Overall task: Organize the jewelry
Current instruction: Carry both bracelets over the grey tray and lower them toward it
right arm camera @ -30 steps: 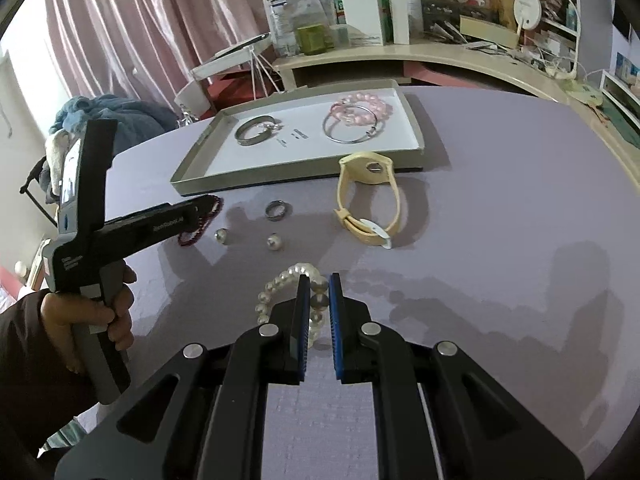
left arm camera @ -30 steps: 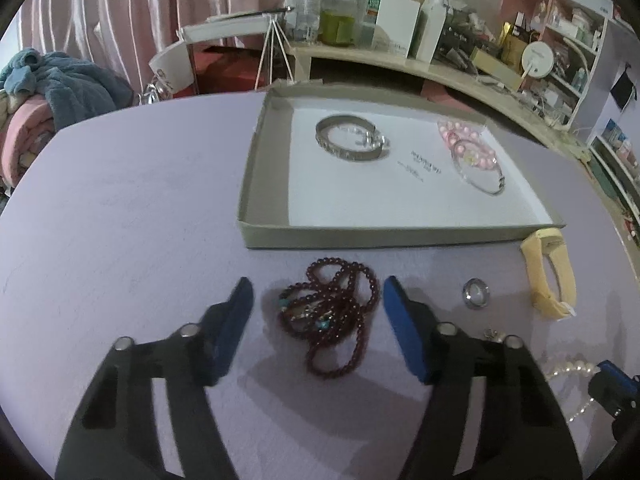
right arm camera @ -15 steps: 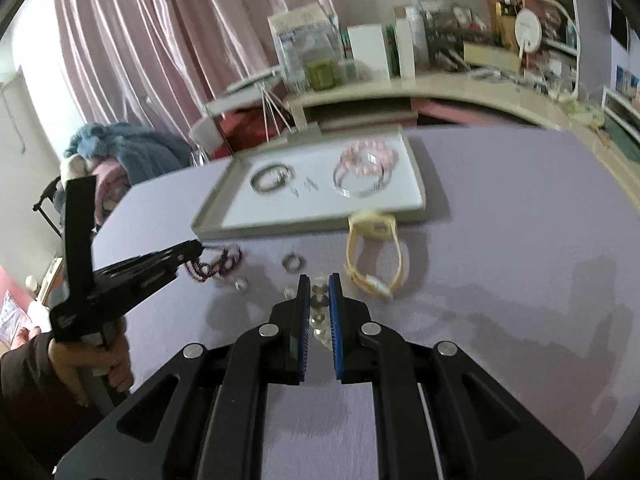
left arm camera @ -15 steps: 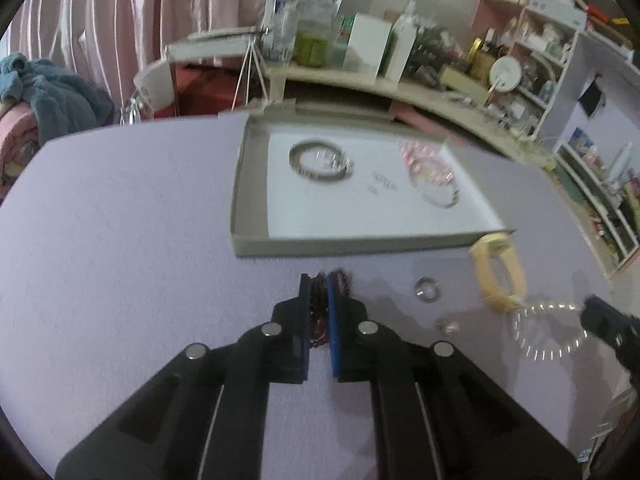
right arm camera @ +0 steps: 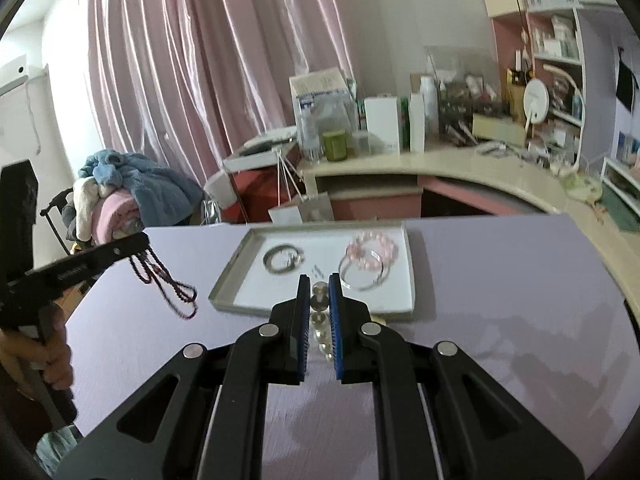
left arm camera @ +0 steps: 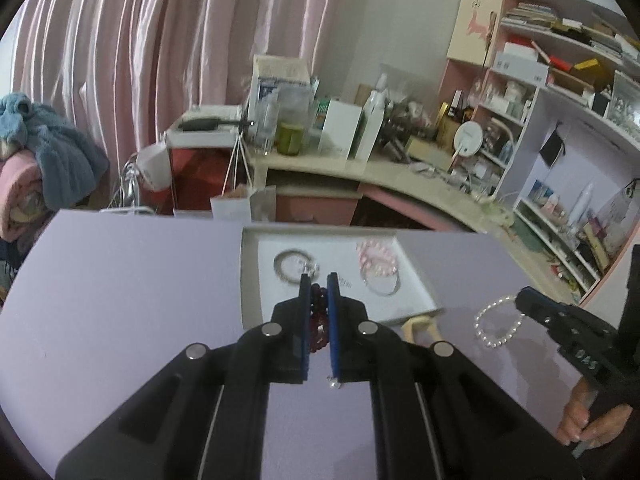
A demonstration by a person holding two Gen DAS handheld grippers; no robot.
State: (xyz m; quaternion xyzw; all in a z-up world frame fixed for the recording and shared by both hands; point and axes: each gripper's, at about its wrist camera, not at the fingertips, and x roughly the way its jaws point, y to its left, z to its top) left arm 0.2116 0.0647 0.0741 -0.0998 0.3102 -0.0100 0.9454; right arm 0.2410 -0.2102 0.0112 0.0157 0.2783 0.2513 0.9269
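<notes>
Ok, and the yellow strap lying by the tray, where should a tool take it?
Probably one side arm of the yellow strap, from above. It lies as an open loop close against the near wall of the tray, so one finger can drop inside the loop, one outside.

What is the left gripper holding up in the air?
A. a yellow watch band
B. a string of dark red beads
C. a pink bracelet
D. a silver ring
B: the left gripper is shut on the dark red beads, which dangle from its tip above the purple table.
</notes>
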